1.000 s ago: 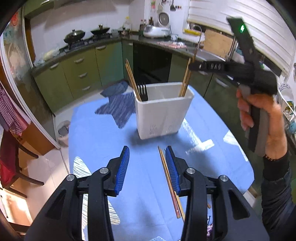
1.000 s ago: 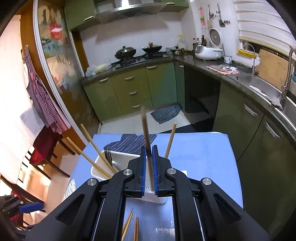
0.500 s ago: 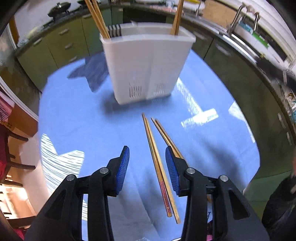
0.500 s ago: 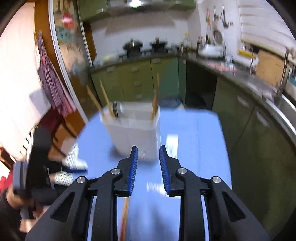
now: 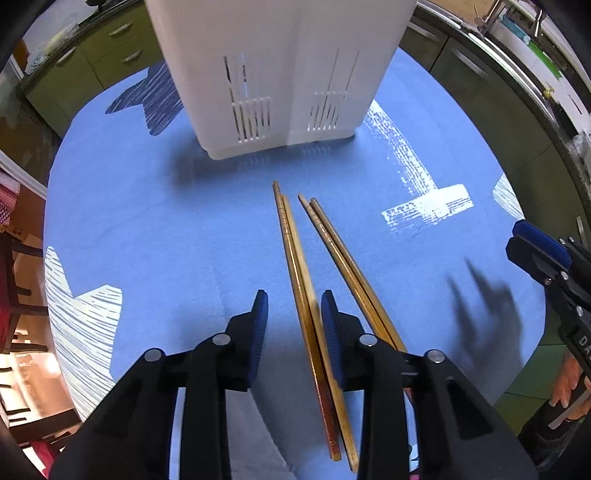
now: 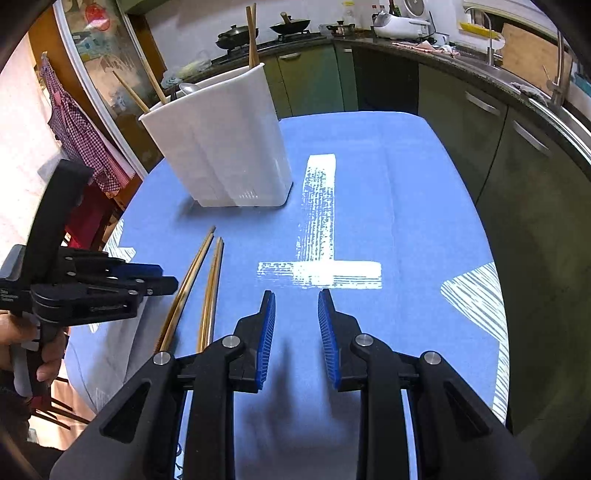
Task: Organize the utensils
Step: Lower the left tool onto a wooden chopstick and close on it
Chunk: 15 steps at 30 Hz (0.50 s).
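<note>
A: Where do the loose utensils lie?

B: Four long wooden chopsticks lie flat on the blue tablecloth with white brushed marks (image 5: 155, 229), in front of the tall white plastic utensil holder with slotted walls (image 5: 280, 70). They make two pairs: the left pair of chopsticks (image 5: 295, 254) and the right pair of chopsticks (image 5: 340, 247), close together at the ends nearest the holder and spreading apart toward the camera.

A: And the left gripper (image 5: 293, 306)?

B: It points steeply down over the left pair. Its blue-padded jaws are closing, with that pair between them, close against the right pad (image 5: 330, 332). The left pad stands clear of the wood, so no grip yet.

A: The right gripper (image 6: 296, 306)?

B: It is over bare cloth beside the chopsticks, jaws narrowly apart, nothing between them.

A: Anything in the holder?

B: Chopsticks lean inside it, two (image 6: 252, 35) at one end and others (image 6: 142, 86) at the far end, with a metal spoon bowl (image 6: 188, 88) showing at the rim.
</note>
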Each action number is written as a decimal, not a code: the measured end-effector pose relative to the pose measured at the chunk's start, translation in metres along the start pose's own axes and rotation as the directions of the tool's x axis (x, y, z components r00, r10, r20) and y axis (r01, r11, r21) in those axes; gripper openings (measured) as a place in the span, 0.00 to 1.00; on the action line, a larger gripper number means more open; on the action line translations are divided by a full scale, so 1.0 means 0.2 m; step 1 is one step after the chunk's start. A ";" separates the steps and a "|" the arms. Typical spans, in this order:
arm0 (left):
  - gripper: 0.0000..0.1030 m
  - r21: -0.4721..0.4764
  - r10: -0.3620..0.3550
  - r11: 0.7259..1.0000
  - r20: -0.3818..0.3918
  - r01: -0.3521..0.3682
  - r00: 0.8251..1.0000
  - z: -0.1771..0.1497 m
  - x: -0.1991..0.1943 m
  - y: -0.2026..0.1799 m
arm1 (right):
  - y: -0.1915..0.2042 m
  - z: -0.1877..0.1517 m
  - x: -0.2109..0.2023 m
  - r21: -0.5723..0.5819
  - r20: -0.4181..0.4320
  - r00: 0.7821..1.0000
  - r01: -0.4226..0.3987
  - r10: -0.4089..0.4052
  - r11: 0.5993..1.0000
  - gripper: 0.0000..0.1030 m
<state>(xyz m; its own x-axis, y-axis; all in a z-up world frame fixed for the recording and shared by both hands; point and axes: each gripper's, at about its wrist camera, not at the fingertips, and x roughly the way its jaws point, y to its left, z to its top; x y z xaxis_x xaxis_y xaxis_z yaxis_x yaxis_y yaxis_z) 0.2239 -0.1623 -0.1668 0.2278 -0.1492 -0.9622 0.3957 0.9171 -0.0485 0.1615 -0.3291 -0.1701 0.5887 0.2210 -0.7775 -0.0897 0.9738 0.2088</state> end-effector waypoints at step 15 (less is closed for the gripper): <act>0.21 0.032 0.037 0.999 -0.034 -0.036 0.999 0.01 0.09 -0.04 | 0.03 0.04 0.00 -0.003 -0.014 1.000 -0.022 0.022 1.000 0.24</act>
<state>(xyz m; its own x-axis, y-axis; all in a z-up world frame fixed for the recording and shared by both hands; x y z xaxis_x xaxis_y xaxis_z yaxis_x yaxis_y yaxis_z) 0.2261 -0.1724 -0.1832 0.2123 -0.1027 -0.9718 0.4157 0.9095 -0.0053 0.1672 -0.3244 -0.1650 0.5755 0.2428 -0.7810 -0.1048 0.9689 0.2240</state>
